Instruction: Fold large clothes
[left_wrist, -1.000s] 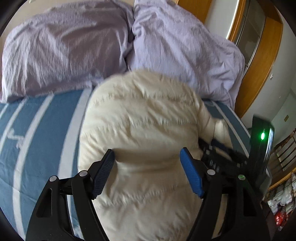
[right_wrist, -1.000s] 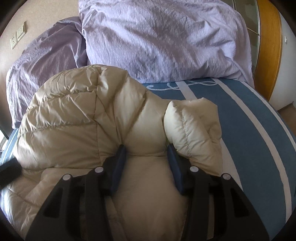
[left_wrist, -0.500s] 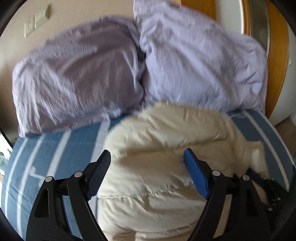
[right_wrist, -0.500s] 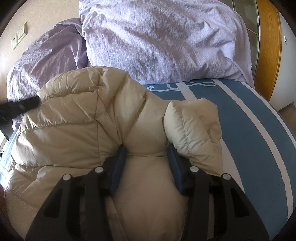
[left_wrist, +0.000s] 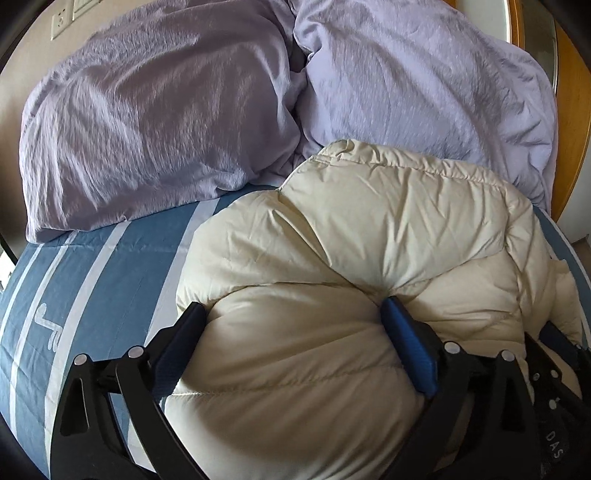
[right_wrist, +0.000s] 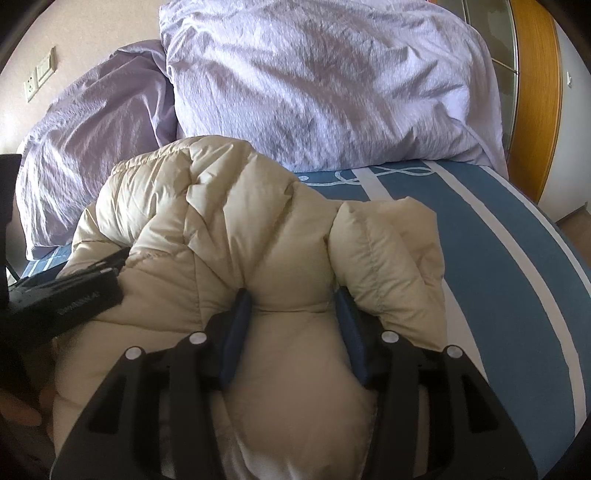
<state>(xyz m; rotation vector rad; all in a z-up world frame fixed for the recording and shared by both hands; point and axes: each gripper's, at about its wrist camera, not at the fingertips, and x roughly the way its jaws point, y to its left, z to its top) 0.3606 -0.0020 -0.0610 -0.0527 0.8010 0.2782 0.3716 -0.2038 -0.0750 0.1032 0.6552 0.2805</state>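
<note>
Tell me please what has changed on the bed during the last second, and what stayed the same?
The left gripper came down onto the cream down jacket, and its jaws are opening, with the padding bulging between them. The right gripper stayed clamped on a fold of the jacket. The purple pillows did not move.

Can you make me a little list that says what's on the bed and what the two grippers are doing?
bed cover: blue sheet with white stripes
clothing: cream puffer jacket, bunched up on the sheet
behind the jacket: two lilac pillows, side by side
left gripper: jaws opening, wide around a puffy part of the jacket
right gripper: shut on a fold of the jacket
wall: sockets and switches behind the pillows
</note>
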